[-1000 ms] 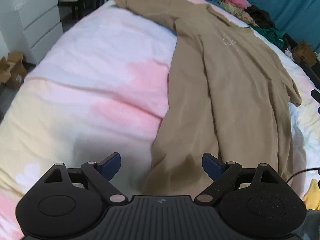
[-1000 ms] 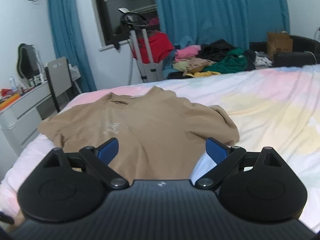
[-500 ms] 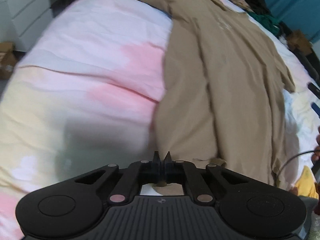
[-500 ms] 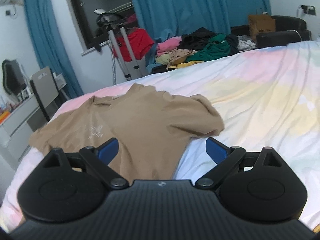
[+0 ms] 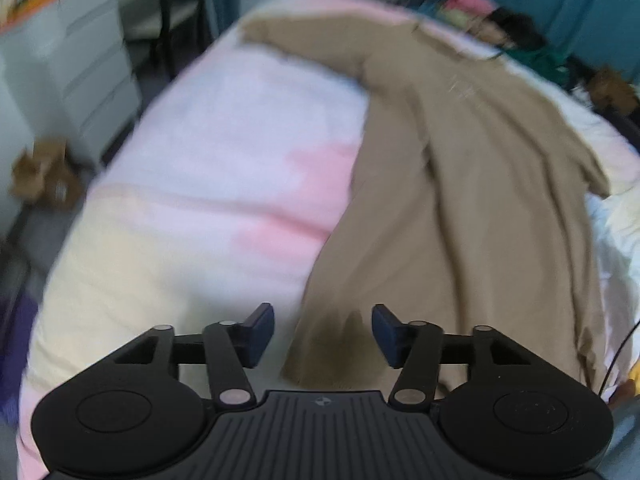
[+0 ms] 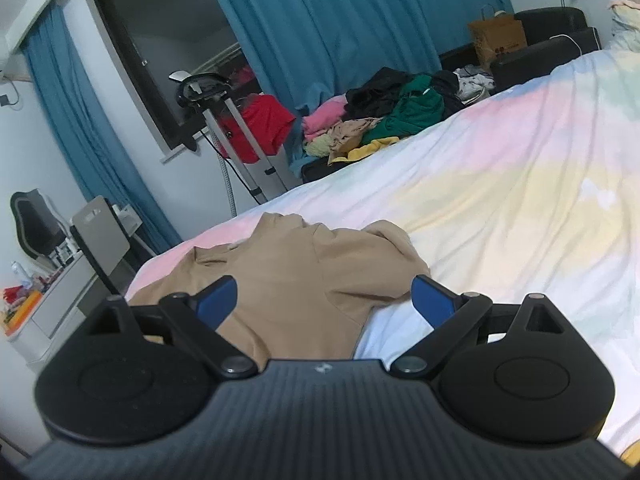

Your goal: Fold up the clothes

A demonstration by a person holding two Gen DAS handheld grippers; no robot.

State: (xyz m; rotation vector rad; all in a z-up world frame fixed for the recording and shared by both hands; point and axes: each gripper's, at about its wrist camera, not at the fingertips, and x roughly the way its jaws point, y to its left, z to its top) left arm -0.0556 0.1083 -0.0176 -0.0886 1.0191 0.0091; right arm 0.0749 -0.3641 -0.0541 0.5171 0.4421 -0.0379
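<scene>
A tan T-shirt (image 5: 472, 184) lies spread lengthwise on the pastel bedsheet (image 5: 224, 184). Its hem corner sits just ahead of my left gripper (image 5: 323, 330), which is open and empty above it. The left wrist view is blurred. In the right wrist view the shirt (image 6: 304, 280) lies just ahead, collar away from me, one sleeve bunched at the right. My right gripper (image 6: 324, 300) is open and empty above the shirt's near part.
A pile of mixed clothes (image 6: 384, 120) lies beyond the bed's far edge by the blue curtains. A garment steamer stand (image 6: 236, 128) with a red garment stands nearby. White drawers (image 5: 92, 68) and a cardboard box (image 5: 44, 176) flank the bed's left side.
My left gripper shut at the shirt's hem half a second ago and is open again now, drawn back. My right gripper has stayed open while its view shifted right and upward.
</scene>
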